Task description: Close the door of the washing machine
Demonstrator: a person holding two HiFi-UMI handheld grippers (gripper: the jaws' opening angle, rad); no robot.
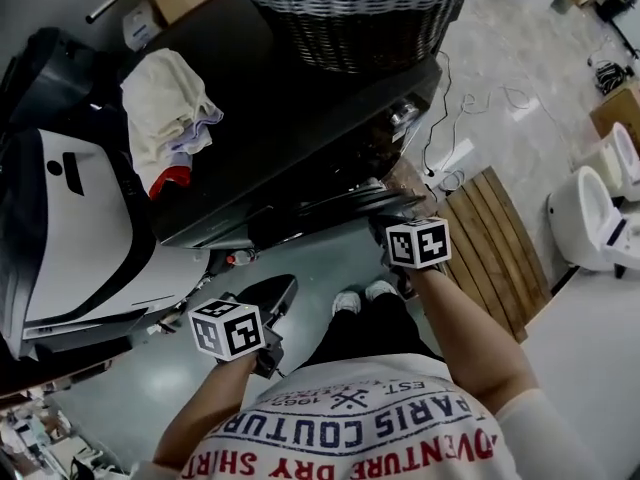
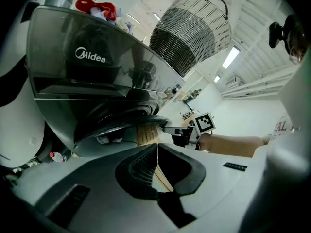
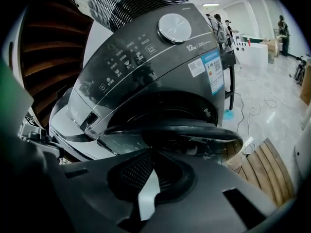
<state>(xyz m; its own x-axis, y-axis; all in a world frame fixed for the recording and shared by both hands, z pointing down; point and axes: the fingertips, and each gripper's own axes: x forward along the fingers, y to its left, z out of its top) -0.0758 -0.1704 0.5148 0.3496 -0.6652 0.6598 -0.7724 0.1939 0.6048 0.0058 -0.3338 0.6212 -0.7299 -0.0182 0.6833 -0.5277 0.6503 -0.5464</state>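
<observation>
The dark front-loading washing machine (image 1: 280, 118) stands ahead of me with its round door (image 1: 330, 211) swung out and partly open. In the right gripper view the door's rim (image 3: 170, 132) lies just past the shut tips of my right gripper (image 3: 153, 154). Seen from the left gripper view, my right gripper (image 2: 167, 128) touches the edge of the door (image 2: 126, 123). My left gripper (image 1: 283, 288) hangs lower, in front of the machine and apart from the door. Its jaws (image 2: 156, 147) are shut with nothing between them.
A wicker basket (image 1: 350, 8) and a heap of cloth (image 1: 165, 103) sit on top of the machine. A white appliance (image 1: 80, 228) stands to the left, a small bottle (image 1: 240, 258) on the floor. A wooden pallet (image 1: 495, 248), cables (image 1: 470, 118) and white toilets (image 1: 590, 218) lie right.
</observation>
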